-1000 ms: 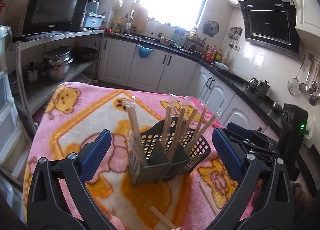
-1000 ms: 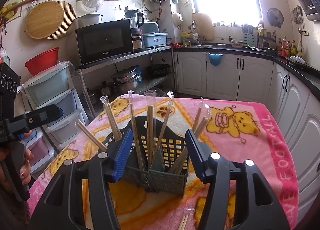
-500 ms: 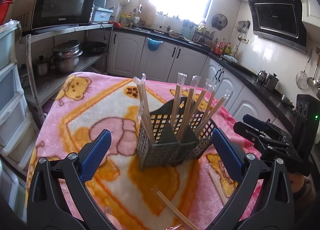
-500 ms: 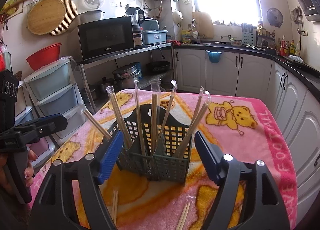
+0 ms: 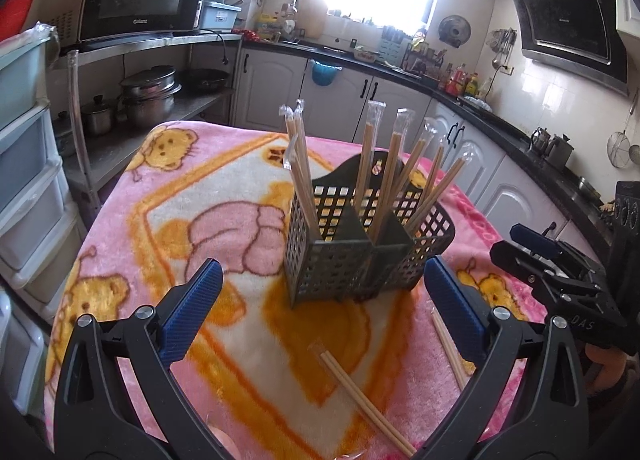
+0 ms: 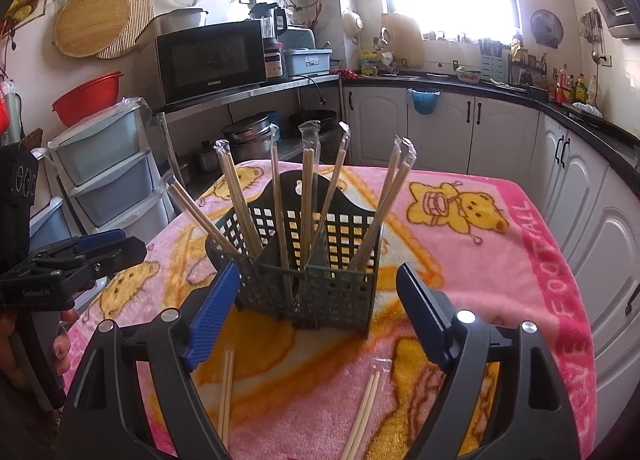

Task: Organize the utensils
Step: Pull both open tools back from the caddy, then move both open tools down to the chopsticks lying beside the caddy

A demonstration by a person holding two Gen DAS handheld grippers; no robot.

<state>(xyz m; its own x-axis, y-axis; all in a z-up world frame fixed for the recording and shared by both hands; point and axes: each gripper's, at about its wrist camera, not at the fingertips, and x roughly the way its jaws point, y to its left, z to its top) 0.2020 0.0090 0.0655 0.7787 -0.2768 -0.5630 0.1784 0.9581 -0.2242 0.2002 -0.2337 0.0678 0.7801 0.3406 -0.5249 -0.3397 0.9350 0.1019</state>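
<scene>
A dark green slotted utensil basket [image 5: 344, 268] [image 6: 340, 300] stands upright on the pink bear blanket [image 5: 224, 188], with several plastic-wrapped chopstick pairs [image 5: 376, 164] [image 6: 306, 180] standing in its compartments. Two more pairs lie flat in front of it: one [image 5: 364, 400] [image 6: 226, 388] and another [image 5: 448, 344] [image 6: 364, 408]. My left gripper [image 5: 320, 264] is open and empty, close in front of the basket. My right gripper [image 6: 318, 272] also faces the basket; its jaws are opening and the pads touch nothing. Each gripper shows in the other's view: the right gripper [image 5: 536, 248], the left gripper [image 6: 100, 248].
Plastic drawer units [image 6: 108, 180] and a metal shelf with pots [image 5: 148, 96] and a microwave [image 6: 212, 60] stand left of the table. White cabinets [image 6: 580, 200] run along the back and right. A hand [image 6: 60, 344] holds the left gripper's handle.
Both grippers have drawn back from the basket and sunk a little, so loose chopsticks now show on the blanket. The right gripper's jaws have spread wider.
</scene>
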